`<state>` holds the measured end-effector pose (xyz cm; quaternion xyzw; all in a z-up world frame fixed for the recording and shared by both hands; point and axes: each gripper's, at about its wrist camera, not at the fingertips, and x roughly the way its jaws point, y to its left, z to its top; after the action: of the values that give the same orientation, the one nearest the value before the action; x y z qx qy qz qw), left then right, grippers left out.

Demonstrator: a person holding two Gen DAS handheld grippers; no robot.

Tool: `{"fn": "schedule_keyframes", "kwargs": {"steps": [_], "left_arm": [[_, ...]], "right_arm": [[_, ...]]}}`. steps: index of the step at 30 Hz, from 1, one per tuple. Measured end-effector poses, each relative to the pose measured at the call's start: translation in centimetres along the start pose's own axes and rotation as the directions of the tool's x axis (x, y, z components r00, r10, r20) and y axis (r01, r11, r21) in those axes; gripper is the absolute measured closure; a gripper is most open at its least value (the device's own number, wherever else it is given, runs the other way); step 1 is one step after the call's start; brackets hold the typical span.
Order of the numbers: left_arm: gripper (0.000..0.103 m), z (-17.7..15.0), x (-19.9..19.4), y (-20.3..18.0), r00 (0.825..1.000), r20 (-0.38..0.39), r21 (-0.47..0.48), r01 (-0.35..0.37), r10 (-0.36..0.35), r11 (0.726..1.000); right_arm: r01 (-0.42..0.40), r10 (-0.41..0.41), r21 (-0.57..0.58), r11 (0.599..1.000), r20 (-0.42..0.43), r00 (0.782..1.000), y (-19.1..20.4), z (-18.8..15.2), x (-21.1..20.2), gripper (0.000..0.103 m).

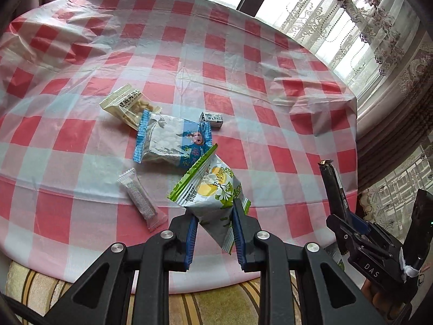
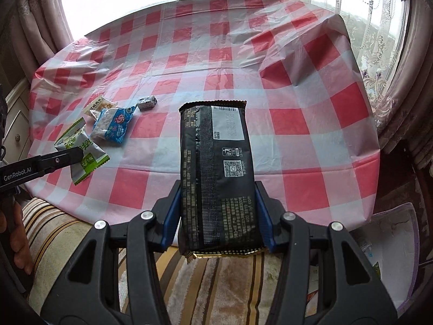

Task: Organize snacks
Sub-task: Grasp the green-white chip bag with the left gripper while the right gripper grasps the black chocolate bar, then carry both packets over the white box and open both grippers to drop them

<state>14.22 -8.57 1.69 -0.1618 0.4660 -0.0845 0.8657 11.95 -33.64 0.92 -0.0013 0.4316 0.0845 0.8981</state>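
Observation:
My left gripper [image 1: 213, 216] is shut on a green and white snack packet [image 1: 208, 187], held above the table's near edge; the packet also shows in the right wrist view [image 2: 81, 149]. My right gripper [image 2: 217, 197] is shut on a long black snack packet [image 2: 216, 170], held over the near edge; it shows edge-on in the left wrist view [image 1: 334, 187]. On the cloth lie a blue snack bag [image 1: 173, 140], a cream packet of nuts [image 1: 127, 105], a small grey box candy [image 1: 212, 119] and a thin white stick packet [image 1: 142, 199].
The table carries a red and white checked plastic cloth [image 1: 243, 62], wrinkled at the right corner [image 2: 297, 54]. A striped cushion [image 2: 230, 284] lies below the near edge. Lace curtains [image 1: 365, 27] hang at the right. A white drawer unit [image 2: 16, 124] stands at the left.

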Motion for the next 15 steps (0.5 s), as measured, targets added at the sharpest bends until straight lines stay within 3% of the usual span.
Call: {"fn": "schedule_keyframes", "kwargs": {"steps": [9, 15], "left_arm": [[0.078, -1.3, 1.1, -5.8, 0.997, -0.057, 0.102, 0.067, -0.061, 0.993], [0.078, -2.6, 2.2, -10.3, 0.987, -0.118, 0.177, 0.131, -0.111, 0.976]], "right_arm": [[0.077, -0.077, 0.102, 0.992, -0.012, 0.997, -6.2, -3.4, -2.1, 0.049], [0.157, -0.154, 0.204, 0.966, -0.032, 0.988, -11.7, -6.1, -4.0, 0.049]]}}
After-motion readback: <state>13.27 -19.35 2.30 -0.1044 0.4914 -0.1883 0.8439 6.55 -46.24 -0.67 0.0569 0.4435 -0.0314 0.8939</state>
